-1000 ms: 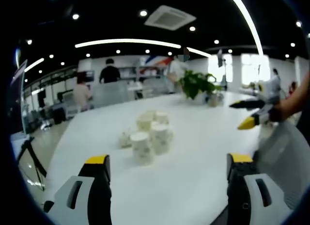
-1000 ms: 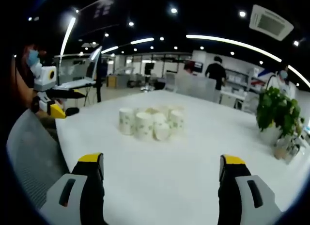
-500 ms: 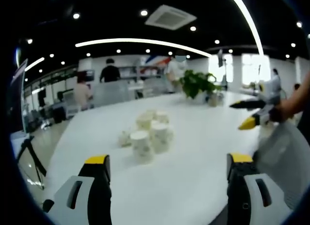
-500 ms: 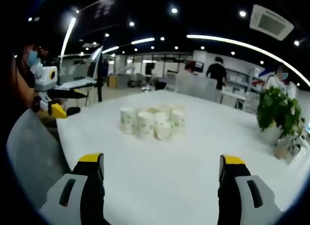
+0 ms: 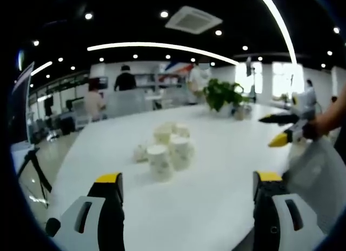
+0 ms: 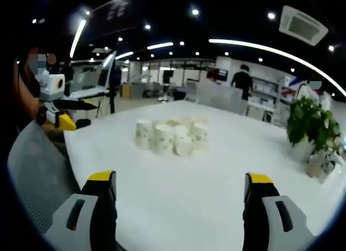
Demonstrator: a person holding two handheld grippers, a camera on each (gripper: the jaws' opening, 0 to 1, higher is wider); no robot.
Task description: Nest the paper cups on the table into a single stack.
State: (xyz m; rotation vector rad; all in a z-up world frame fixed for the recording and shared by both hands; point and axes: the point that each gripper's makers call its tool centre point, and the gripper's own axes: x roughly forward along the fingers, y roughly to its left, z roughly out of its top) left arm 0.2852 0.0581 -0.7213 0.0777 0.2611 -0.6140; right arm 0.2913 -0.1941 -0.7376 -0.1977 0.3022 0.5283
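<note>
Bare white table (image 5: 216, 175) betw. left gripper (image 5: 186, 189) & paper cups (image 5: 165, 151), open path straight ahead, same from right gripper (image 6: 178, 189), cups (image 6: 173, 137) bunched tight, touching, potted plant (image 6: 311, 126) well off to side

My left gripper (image 5: 186, 187) has two black jaws capped with yellow tips, each backed by a pale grey shell with a dark slot. My right gripper (image 6: 179, 185) is built the same: black jaws, yellow tips, grey slotted shells. Seen from across, each tool shows yellow-tipped black jaws under a white body.
</note>
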